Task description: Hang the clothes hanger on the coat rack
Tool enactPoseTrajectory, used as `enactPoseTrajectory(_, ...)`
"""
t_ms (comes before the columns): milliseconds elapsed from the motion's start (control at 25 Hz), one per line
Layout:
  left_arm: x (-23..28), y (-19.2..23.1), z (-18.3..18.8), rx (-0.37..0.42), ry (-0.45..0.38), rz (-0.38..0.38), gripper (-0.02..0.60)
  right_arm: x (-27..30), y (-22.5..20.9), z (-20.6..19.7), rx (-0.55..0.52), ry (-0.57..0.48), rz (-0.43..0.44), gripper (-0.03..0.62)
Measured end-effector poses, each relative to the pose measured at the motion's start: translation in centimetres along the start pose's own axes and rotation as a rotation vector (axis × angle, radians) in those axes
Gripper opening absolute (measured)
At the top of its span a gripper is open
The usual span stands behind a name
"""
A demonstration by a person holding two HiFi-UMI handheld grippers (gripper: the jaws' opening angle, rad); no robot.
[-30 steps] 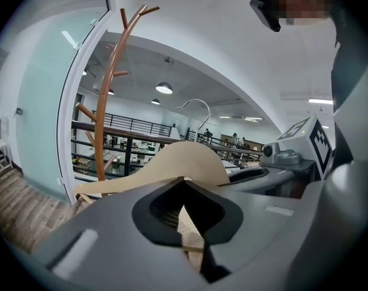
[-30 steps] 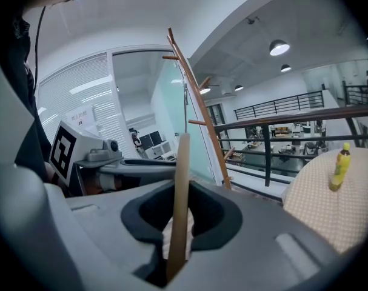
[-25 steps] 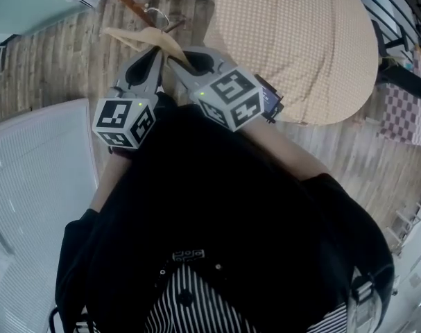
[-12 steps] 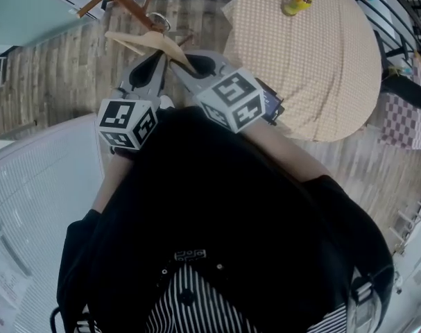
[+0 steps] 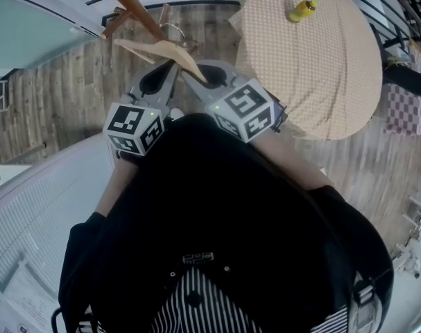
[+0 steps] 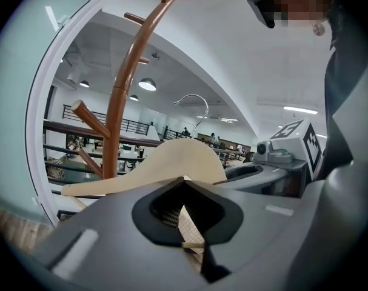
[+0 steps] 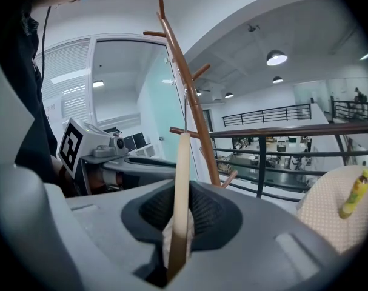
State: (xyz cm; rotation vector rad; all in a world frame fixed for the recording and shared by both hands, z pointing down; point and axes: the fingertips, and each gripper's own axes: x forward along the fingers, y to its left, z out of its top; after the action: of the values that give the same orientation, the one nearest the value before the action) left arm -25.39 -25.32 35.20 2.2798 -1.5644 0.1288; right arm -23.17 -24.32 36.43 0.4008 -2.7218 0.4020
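I hold the hanger (image 5: 166, 48) up in the air with both pairs of fingers. My left fingers (image 6: 111, 229) are narrow and pinch its lower edge near the middle; one pale arm of it runs out to the left past them. My right fingers (image 7: 244, 235) are narrow too, clamped on the same hanger, which I see there edge-on, standing upright between the pads. The two grippers sit close side by side in front of my chest, tips angled toward each other.

The hanger's metal hook (image 6: 193, 105) curls upward just beside the brown trunk of the rack (image 6: 120, 96), near a peg (image 6: 90, 119). I cannot tell whether the hook touches the rack. A round tabletop (image 5: 321, 75) with a checked cloth stands off to my right, and a yellow bottle (image 5: 300, 10) lies on it.
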Motion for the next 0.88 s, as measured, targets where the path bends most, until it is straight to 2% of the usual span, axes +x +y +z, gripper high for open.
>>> enactPoseTrajectory(320,-1.9,3.7,-1.0,-0.024,0.016,-0.064,0.0,3.8,2.2,-0.1,0.019,0.005,-0.061,0.058)
enactPoseTrajectory(880,-5.2,7.6,-1.2,-0.048,-0.024,-0.074,0.0,7.5,5.4,0.8,0.0,0.047,-0.086,0.058)
